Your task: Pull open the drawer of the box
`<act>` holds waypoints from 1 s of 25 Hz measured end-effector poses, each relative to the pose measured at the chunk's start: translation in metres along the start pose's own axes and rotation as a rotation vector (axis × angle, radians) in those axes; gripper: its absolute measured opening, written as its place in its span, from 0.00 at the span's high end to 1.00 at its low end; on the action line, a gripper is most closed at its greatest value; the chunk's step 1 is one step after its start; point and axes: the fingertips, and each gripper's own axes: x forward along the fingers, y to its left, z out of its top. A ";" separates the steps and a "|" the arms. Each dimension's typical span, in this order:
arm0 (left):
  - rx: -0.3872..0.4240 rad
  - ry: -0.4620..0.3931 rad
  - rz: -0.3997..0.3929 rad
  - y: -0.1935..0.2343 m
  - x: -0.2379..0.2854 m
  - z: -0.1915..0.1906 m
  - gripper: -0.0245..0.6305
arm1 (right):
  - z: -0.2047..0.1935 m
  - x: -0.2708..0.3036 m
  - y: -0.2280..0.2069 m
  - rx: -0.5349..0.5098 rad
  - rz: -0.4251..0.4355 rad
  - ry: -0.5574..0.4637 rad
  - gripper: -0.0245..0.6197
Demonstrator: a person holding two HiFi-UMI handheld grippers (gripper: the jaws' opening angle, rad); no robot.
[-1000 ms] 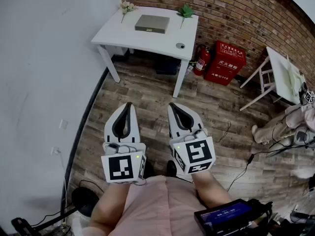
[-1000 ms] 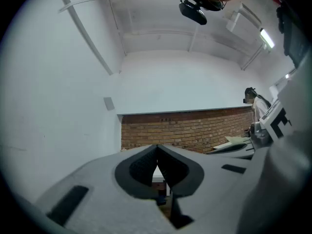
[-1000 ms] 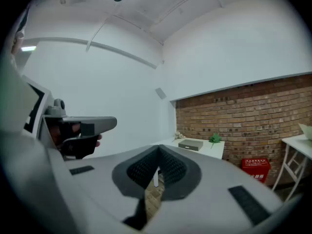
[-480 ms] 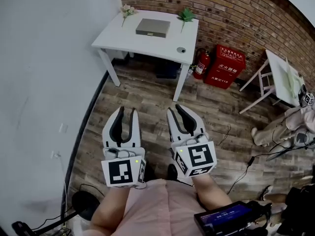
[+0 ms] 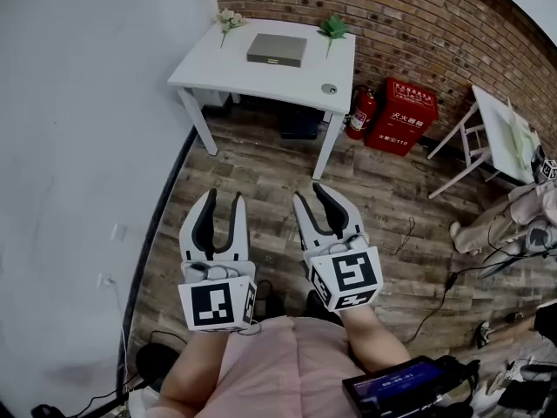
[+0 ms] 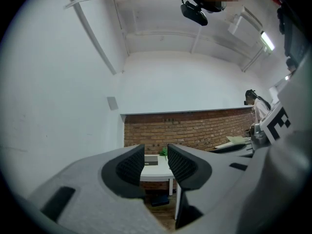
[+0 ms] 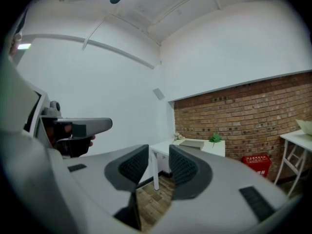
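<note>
Box (image 5: 277, 50), flat and grey, lies toward the back of the white table (image 5: 218, 70) against the brick wall, between a pale flower sprig (image 5: 229, 17) and a green one (image 5: 333, 26). No drawer stands out from its outline. At this range, handle and drawer front cannot be made out.

Left gripper (image 5: 223, 200) and right gripper (image 5: 311, 194) are held side by side close to the person's body, over the wooden floor (image 5: 261, 168) and well apart from the table. Both point toward it. The jaws of each are opening and stand apart; both gripper views show only the distant room in the gaps, nothing held.

Assessment: no part of the task is done. The approach to the table, the grip on the drawer and the pull all remain.
</note>
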 end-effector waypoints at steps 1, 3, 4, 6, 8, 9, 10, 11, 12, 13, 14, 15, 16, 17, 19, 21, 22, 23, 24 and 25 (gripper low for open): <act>0.003 0.003 -0.004 0.004 0.000 -0.001 0.74 | -0.001 0.002 0.002 -0.001 -0.010 0.002 0.75; 0.007 0.013 -0.010 0.012 0.000 -0.005 0.74 | -0.005 0.006 0.002 0.002 -0.030 0.011 0.75; 0.006 0.020 -0.011 0.015 0.001 -0.008 0.74 | -0.007 0.008 0.002 0.005 -0.035 0.017 0.75; 0.002 0.035 -0.011 0.019 0.004 -0.015 0.74 | -0.012 0.011 0.001 0.013 -0.041 0.026 0.76; 0.003 0.044 -0.017 0.019 0.009 -0.021 0.75 | -0.015 0.015 -0.002 0.021 -0.046 0.031 0.76; 0.004 0.046 -0.020 0.019 0.014 -0.023 0.76 | -0.017 0.018 -0.005 0.024 -0.049 0.033 0.76; 0.005 0.047 -0.024 0.019 0.019 -0.025 0.76 | -0.020 0.023 -0.009 0.026 -0.051 0.036 0.76; 0.005 0.049 -0.027 0.019 0.025 -0.028 0.76 | -0.023 0.028 -0.014 0.028 -0.053 0.040 0.76; 0.004 0.051 -0.031 0.019 0.032 -0.031 0.76 | -0.026 0.034 -0.019 0.030 -0.056 0.045 0.76; 0.003 0.055 -0.034 0.019 0.040 -0.034 0.76 | -0.029 0.040 -0.024 0.034 -0.058 0.051 0.76; 0.003 0.059 -0.036 0.019 0.049 -0.038 0.77 | -0.032 0.047 -0.030 0.038 -0.059 0.057 0.76; 0.004 0.064 -0.035 0.020 0.059 -0.041 0.77 | -0.033 0.056 -0.037 0.041 -0.057 0.062 0.76; 0.006 0.069 -0.035 0.019 0.070 -0.043 0.77 | -0.034 0.064 -0.043 0.042 -0.053 0.065 0.76; 0.009 0.073 -0.035 0.017 0.082 -0.045 0.77 | -0.034 0.072 -0.050 0.044 -0.048 0.068 0.76; 0.019 0.077 -0.036 0.015 0.105 -0.048 0.77 | -0.034 0.090 -0.064 0.045 -0.037 0.070 0.76; 0.025 0.083 -0.035 0.015 0.130 -0.050 0.77 | -0.034 0.110 -0.077 0.050 -0.032 0.073 0.77; 0.027 0.086 -0.033 0.015 0.142 -0.052 0.77 | -0.033 0.120 -0.084 0.054 -0.029 0.075 0.77; 0.029 0.090 -0.031 0.016 0.153 -0.053 0.77 | -0.033 0.130 -0.091 0.057 -0.026 0.076 0.77; 0.031 0.093 -0.028 0.017 0.164 -0.055 0.77 | -0.032 0.140 -0.098 0.061 -0.022 0.077 0.77; 0.034 0.095 -0.025 0.017 0.174 -0.055 0.77 | -0.032 0.148 -0.105 0.062 -0.018 0.078 0.77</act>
